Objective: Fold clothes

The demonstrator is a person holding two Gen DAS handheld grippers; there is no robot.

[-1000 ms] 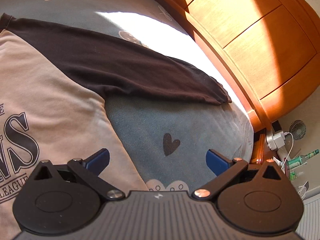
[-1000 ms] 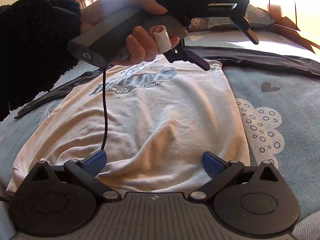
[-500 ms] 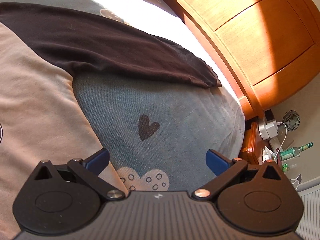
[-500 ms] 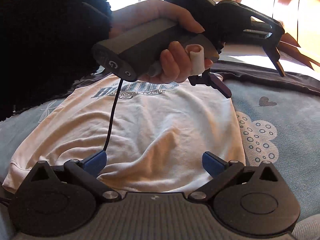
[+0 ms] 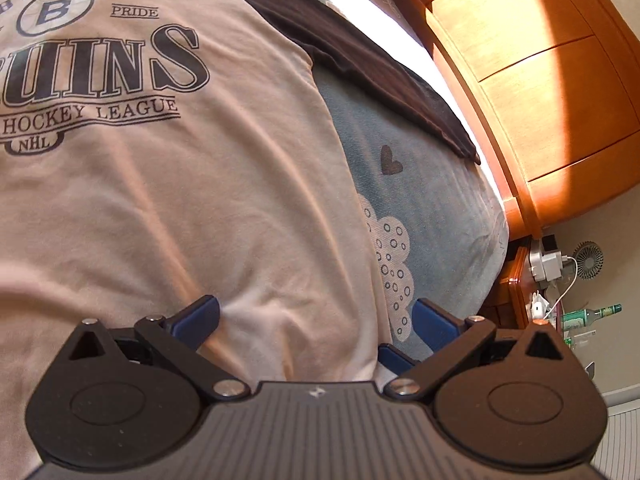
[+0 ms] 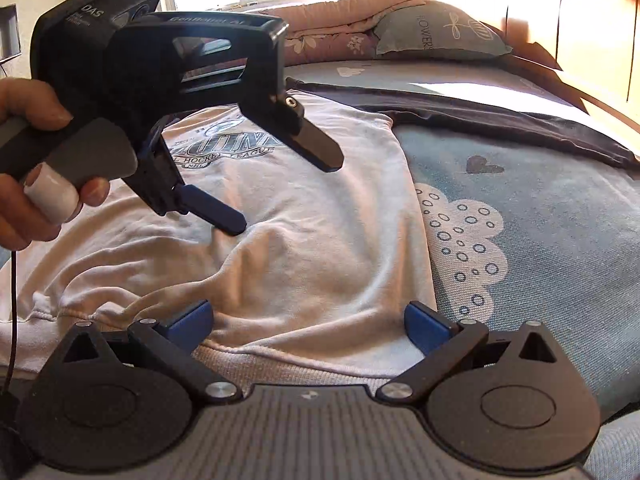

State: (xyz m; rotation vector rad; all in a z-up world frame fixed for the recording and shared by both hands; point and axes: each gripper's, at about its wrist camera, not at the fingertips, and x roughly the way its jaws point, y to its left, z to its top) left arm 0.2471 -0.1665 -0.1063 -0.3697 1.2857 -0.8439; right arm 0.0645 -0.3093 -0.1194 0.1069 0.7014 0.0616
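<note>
1. Since the earlier frames, the left gripper [image 5: 316, 320] has swung from the dark sleeve [image 5: 372, 68] back over the shirt [image 5: 180, 200]; the printed chest now fills its view.
2. The shirt lies flat, face up, on the bed [image 6: 540, 240], its long axis running from the hem near the grippers to the collar far away. The sleeve stretches toward the bed's right edge, by the headboard [image 5: 540, 80].
3. Both grippers are released and hold nothing. The left one, seen from the right wrist [image 6: 280, 188], hovers above the shirt's middle.
4. The right gripper [image 6: 308, 324] hangs just over the hem [image 6: 320, 356], its fingers straddling it near the right corner, so it is probably the nearer one to take the hem for the fold.
</note>
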